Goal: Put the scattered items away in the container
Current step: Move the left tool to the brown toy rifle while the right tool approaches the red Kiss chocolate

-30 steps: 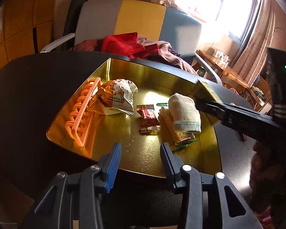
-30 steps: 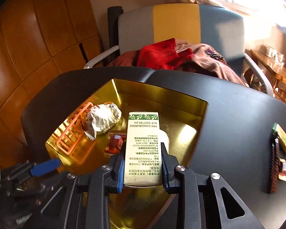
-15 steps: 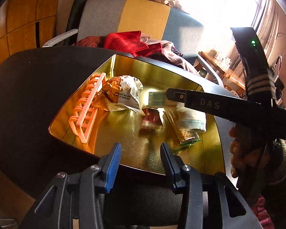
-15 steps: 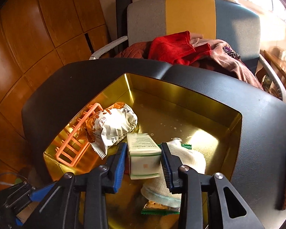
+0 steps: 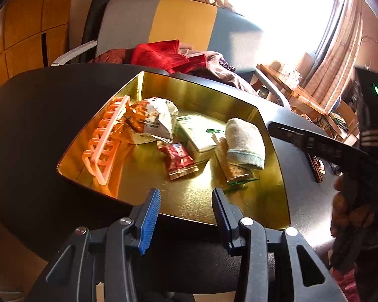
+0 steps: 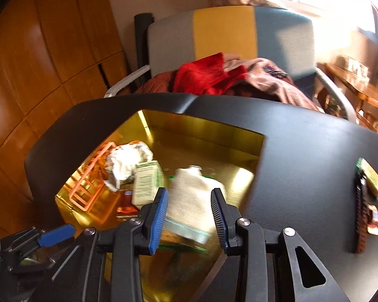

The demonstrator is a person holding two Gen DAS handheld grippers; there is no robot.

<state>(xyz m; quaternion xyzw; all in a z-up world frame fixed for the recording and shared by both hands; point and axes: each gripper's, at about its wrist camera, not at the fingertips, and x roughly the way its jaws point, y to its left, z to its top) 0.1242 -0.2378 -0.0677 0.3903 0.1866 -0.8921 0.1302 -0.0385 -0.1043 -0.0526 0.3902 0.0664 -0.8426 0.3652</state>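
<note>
Both our grippers are spread wide and hold nothing: the left gripper (image 5: 184, 214) at the bottom of its frame, the right gripper (image 6: 189, 216) low in its own. The gold tin (image 5: 277, 201) in the middle holds a pink rack (image 5: 105, 141), a crumpled snack bag (image 5: 153, 120), a green-and-white box (image 5: 199, 133), a red packet (image 5: 180, 159) and a folded cloth (image 5: 244, 141). A dark strip (image 6: 360, 211) and small packets (image 6: 373, 178) lie on the black table (image 6: 302, 163) at far right. We should probably reach there, and pinch flat things by their edges. The writing is too small to read.

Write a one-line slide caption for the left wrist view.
Open left tongs hover at the gold tray holding a white box, folded cloth and orange rack.
</note>
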